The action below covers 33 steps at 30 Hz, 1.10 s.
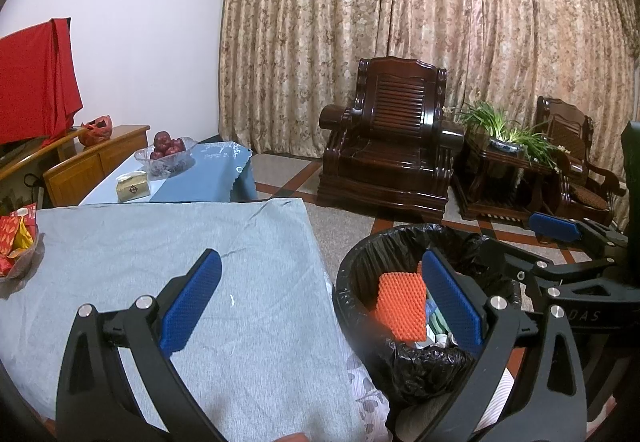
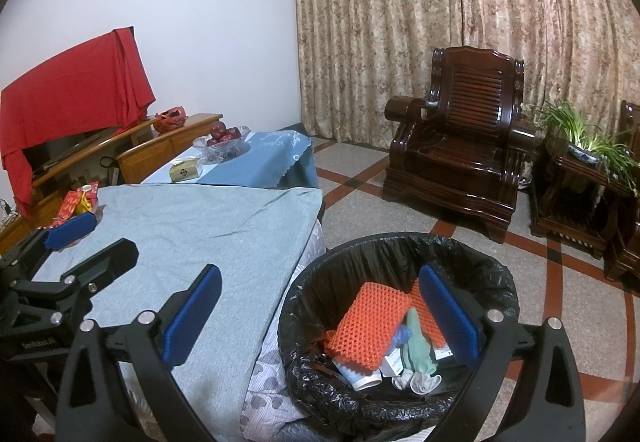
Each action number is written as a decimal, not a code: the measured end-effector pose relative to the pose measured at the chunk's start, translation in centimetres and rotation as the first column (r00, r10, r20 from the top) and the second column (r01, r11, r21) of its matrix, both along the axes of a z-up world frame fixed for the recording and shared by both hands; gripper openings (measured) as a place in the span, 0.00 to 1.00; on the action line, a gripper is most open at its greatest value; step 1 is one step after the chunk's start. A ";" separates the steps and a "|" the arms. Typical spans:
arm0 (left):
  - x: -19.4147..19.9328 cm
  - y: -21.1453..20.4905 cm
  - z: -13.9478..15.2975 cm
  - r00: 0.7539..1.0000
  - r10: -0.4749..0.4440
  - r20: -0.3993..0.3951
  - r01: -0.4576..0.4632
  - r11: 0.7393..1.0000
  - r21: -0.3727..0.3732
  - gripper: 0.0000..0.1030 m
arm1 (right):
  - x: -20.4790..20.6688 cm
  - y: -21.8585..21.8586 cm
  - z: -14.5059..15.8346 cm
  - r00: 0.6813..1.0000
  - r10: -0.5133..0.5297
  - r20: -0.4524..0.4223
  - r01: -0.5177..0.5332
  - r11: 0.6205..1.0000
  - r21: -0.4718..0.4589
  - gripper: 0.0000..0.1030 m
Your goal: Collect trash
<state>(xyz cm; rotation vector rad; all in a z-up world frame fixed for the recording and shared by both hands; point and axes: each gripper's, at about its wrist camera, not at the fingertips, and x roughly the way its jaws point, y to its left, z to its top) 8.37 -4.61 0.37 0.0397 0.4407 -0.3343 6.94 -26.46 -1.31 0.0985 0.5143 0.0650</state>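
one trash bin point(image 2: 400, 242) — two orange foam pieces point(image 2: 370, 326) inside; two wooden armchairs point(image 1: 386, 146); one fruit bowl point(image 1: 166, 158).

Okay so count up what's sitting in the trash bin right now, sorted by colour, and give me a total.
Seen in the black-lined trash bin, right wrist view:
Orange foam mesh pieces: 2
White items (tube or bottle, small box, crumpled scrap): 3
Green wrapper: 1
Blue scrap: 1
Total: 7 visible; anything buried underneath cannot be told.
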 end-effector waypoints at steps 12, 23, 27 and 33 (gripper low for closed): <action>-0.1 0.1 -0.7 1.000 -0.001 -0.008 0.001 1.000 0.002 0.95 | 0.0 0.3 -0.6 1.000 0.002 -0.010 -0.002 1.000 -0.001 0.94; -0.5 0.1 -1.6 1.000 0.004 -0.019 -0.004 1.000 0.010 0.95 | 0.3 0.2 -1.5 1.000 0.004 -0.018 -0.004 1.000 0.000 0.94; -0.5 0.2 -1.6 1.000 0.004 -0.020 -0.003 1.000 0.010 0.95 | 0.4 0.2 -1.4 1.000 0.004 -0.018 -0.004 1.000 -0.001 0.94; -0.3 0.2 -1.5 1.000 0.004 -0.021 -0.004 1.000 0.008 0.95 | 0.4 0.3 -1.3 1.000 0.004 -0.018 -0.004 1.000 -0.001 0.94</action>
